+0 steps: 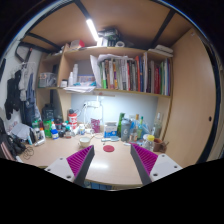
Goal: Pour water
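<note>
The gripper (113,160) hovers with fingers apart above a desk (110,168); bookshelf (125,72) beyond

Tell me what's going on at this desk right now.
A hand-held gripper hangs above a light wooden desk with its fingers open and nothing between them. Beyond the fingers, bottles and small containers stand crowded along the back of the desk, under a shelf of books. The gripper touches none of them, so no pouring has begun. Which vessel holds the water cannot be told from this view.
</note>
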Demonstrator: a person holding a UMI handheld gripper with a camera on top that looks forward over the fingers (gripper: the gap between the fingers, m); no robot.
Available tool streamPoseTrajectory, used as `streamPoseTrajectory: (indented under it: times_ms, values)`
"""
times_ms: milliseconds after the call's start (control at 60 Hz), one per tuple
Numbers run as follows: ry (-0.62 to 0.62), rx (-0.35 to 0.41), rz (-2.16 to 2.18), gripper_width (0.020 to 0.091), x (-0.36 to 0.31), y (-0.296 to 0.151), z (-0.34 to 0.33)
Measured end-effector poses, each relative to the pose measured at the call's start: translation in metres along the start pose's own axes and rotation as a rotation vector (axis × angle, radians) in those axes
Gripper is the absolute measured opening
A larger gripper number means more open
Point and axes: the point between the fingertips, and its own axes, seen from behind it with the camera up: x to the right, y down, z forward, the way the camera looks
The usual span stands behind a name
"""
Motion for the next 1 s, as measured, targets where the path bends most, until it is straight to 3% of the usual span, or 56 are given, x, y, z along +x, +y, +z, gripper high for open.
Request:
streamPoseTrajectory:
  times_ms: [483, 1000]
  values:
    - [0.041, -0.011, 0.06, 0.0813, 0.044, 0.028, 0.02]
    - [0.233, -0.029, 0.1, 0.0809, 0.193, 0.128, 0.167]
